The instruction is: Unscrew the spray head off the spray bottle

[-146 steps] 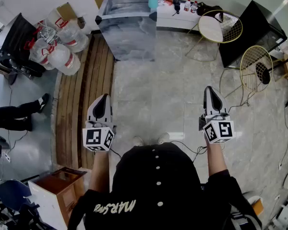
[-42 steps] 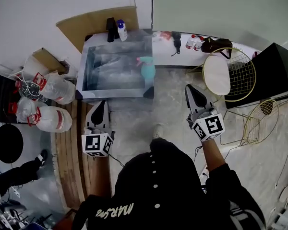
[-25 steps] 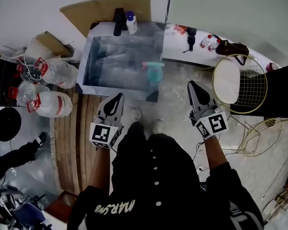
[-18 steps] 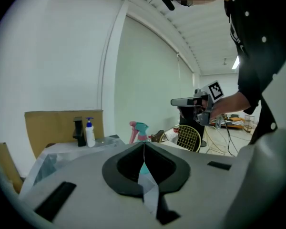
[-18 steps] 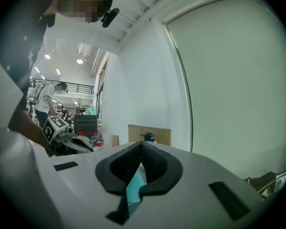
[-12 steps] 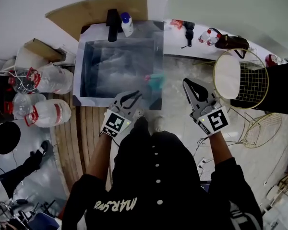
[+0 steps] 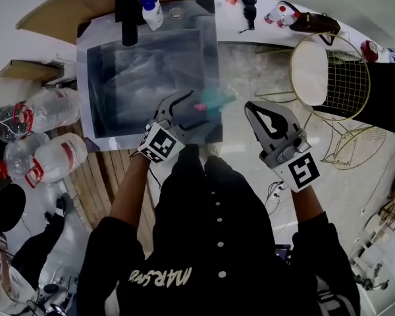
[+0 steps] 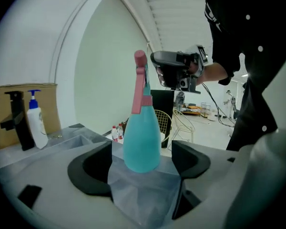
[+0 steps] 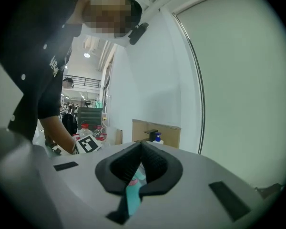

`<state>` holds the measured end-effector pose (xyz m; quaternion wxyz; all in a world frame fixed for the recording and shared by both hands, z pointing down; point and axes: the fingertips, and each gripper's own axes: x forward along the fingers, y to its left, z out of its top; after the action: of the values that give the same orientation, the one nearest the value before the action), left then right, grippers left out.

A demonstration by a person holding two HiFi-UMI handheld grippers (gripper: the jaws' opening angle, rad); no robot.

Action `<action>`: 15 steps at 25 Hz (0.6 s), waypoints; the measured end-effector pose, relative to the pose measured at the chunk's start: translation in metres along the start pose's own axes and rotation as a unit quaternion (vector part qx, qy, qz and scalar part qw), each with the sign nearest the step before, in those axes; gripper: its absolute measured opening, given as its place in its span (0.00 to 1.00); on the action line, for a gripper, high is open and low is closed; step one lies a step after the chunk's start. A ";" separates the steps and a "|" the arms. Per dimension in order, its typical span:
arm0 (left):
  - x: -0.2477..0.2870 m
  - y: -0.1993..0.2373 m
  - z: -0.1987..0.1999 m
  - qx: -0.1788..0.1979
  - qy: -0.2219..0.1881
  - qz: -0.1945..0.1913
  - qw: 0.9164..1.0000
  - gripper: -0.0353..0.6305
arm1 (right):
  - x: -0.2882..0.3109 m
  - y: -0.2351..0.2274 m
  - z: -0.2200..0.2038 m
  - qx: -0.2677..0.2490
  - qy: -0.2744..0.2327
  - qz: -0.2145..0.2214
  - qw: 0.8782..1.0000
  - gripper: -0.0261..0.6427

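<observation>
Counting first: one teal spray bottle with one pink spray head, still fitted on it; two claws; one white pump bottle; two small red-capped bottles; one wire chair with a white seat. Water jugs at the left number three, possibly more, as that edge is blurred.

The spray bottle stands upright at the near right corner of the grey desk.

Left claw: jaws wide apart, one on each side of the bottle's lower body, a gap on both sides, touching nothing.

Right claw: jaws pressed together at the tips, nothing clamped. It hangs just to the right of the bottle, apart from it.

View differences: the left claw's view shows the bottle's full profile and the gaps beside it, while the head view gives only a blurred teal patch. The right claw's view shows a sliver of teal through the hollow below its tips, plus the left claw's marker cube.
</observation>
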<state>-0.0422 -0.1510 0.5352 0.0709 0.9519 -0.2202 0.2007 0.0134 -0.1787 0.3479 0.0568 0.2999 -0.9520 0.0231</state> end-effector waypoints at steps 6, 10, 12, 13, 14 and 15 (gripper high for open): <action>0.038 0.004 -0.009 0.034 -0.002 -0.055 0.998 0.65 | 0.005 -0.010 -0.012 0.029 0.010 -0.023 0.999 0.06; 0.054 0.002 -0.009 0.044 -0.012 -0.080 0.996 0.65 | 0.010 -0.013 -0.016 0.039 0.014 -0.028 0.999 0.06; 0.059 0.000 -0.007 0.047 -0.019 -0.088 0.995 0.65 | 0.013 -0.013 -0.018 0.046 0.014 -0.029 0.998 0.06; 0.061 0.000 -0.007 0.049 -0.021 -0.090 0.995 0.65 | 0.015 -0.014 -0.019 0.050 0.013 -0.029 0.998 0.06; 0.063 0.000 -0.006 0.052 -0.024 -0.091 0.994 0.65 | 0.017 -0.014 -0.021 0.054 0.013 -0.029 0.998 0.06; 0.064 -0.001 -0.005 0.057 -0.026 -0.092 0.994 0.65 | 0.018 -0.014 -0.022 0.057 0.013 -0.028 0.998 0.06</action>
<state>0.0088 -0.1743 0.5664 0.0293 0.9755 -0.1218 0.1807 0.0091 -0.1988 0.3717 0.0523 0.3291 -0.9394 0.0800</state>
